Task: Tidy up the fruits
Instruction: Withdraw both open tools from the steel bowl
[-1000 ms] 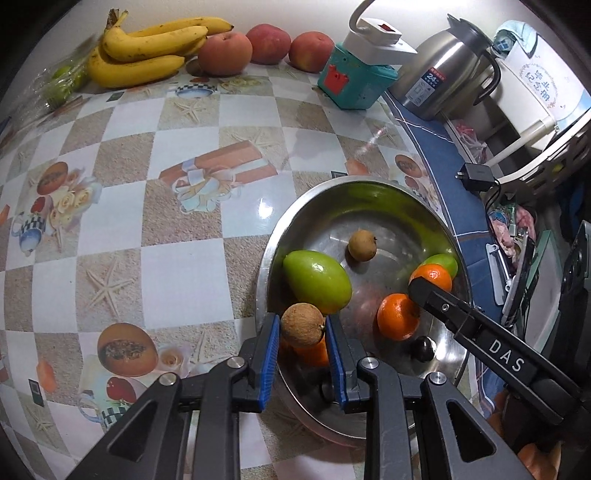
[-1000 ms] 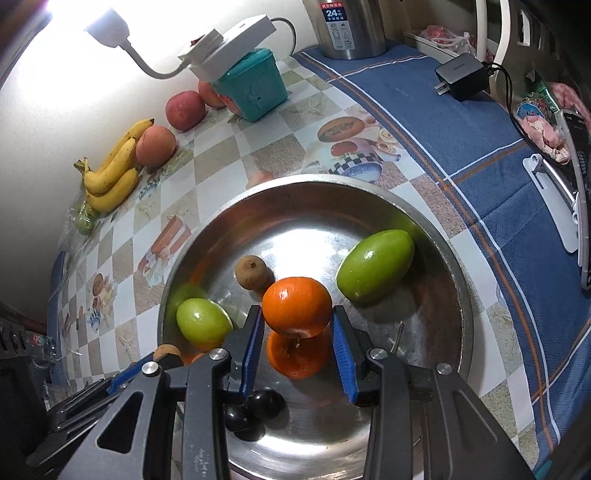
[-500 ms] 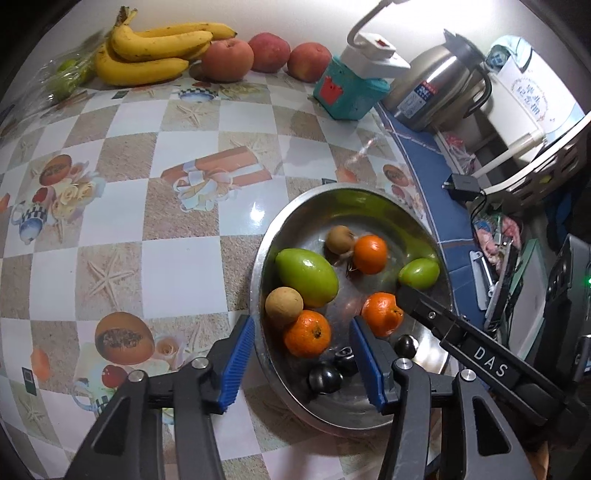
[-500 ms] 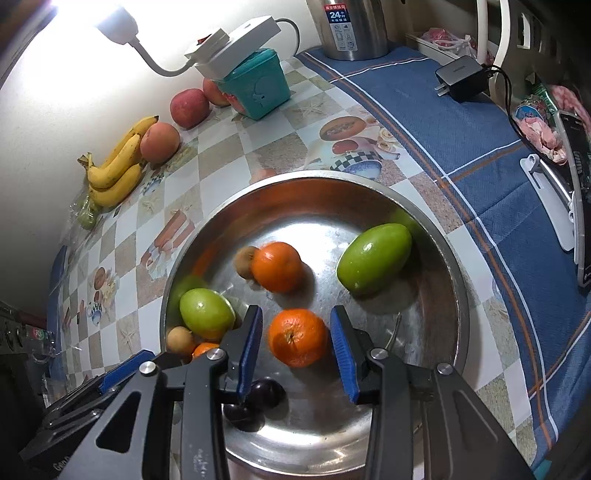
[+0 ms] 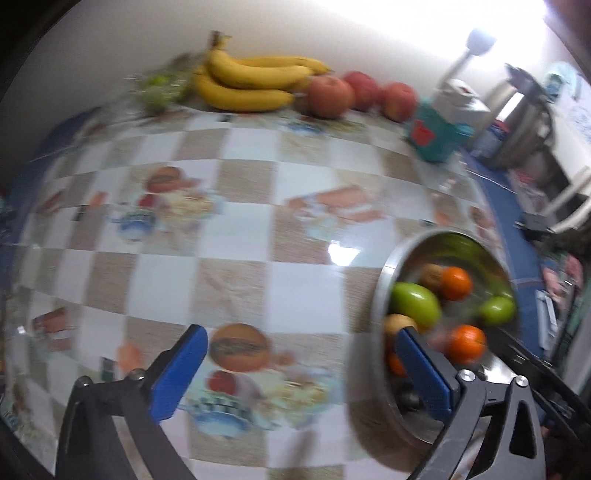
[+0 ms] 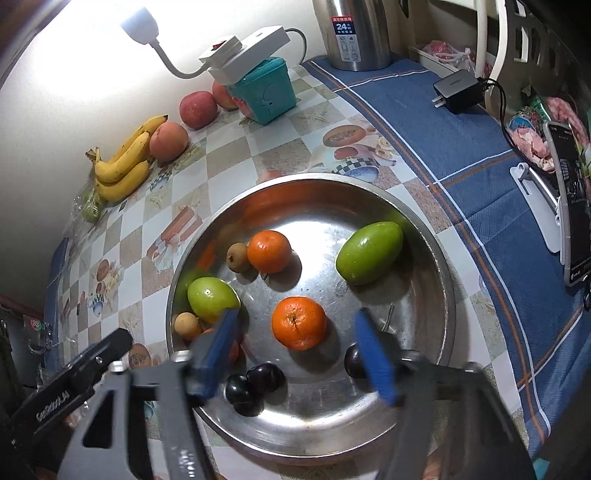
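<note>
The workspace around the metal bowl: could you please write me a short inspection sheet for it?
Surface: checkered tablecloth, blue cloth beside it.
Job's things: steel bowl holds two oranges, two green fruits, small brown fruits, dark plums; bananas and peaches by the wall.
Clutter: teal box, thermos, phone.
Grippers: left gripper and right gripper open, just been opening, fingers empty.
Cables: charger with lead.
Surroundings: white wall, lamp.

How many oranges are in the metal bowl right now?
3. One beside the small brown fruit, one mid-bowl, and one mostly hidden behind the right tool's finger. More may be hidden.
</note>
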Demonstrator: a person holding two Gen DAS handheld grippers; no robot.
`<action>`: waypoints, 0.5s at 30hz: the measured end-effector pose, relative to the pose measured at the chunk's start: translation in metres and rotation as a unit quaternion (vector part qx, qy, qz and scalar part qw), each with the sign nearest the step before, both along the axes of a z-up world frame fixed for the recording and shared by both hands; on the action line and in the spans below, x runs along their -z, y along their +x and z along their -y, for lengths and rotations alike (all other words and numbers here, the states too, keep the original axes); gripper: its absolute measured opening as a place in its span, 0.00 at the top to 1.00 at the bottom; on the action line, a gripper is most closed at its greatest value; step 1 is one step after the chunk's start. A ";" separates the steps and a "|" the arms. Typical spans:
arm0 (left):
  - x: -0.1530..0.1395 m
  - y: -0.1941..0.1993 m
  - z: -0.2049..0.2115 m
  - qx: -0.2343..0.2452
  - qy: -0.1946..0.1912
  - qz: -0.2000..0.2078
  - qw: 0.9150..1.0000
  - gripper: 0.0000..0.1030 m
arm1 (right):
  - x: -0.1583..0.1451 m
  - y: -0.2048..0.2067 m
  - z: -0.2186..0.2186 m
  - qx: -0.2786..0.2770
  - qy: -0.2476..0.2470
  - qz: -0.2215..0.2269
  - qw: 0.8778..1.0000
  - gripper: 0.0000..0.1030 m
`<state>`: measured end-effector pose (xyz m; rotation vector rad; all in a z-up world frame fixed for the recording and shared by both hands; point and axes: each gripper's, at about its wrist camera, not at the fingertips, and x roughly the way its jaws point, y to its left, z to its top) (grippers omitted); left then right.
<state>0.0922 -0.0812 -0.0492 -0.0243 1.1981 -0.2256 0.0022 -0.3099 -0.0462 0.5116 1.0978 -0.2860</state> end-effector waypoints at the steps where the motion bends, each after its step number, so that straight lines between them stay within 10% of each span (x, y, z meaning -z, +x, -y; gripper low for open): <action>1: 0.002 0.002 -0.005 -0.009 0.009 0.002 1.000 0.00 | 0.000 0.000 -0.001 -0.001 -0.002 0.000 1.000 0.26; 15: -0.002 -0.013 -0.036 -0.039 0.089 0.022 0.995 0.00 | -0.002 -0.007 -0.029 -0.035 -0.017 0.006 0.999 0.05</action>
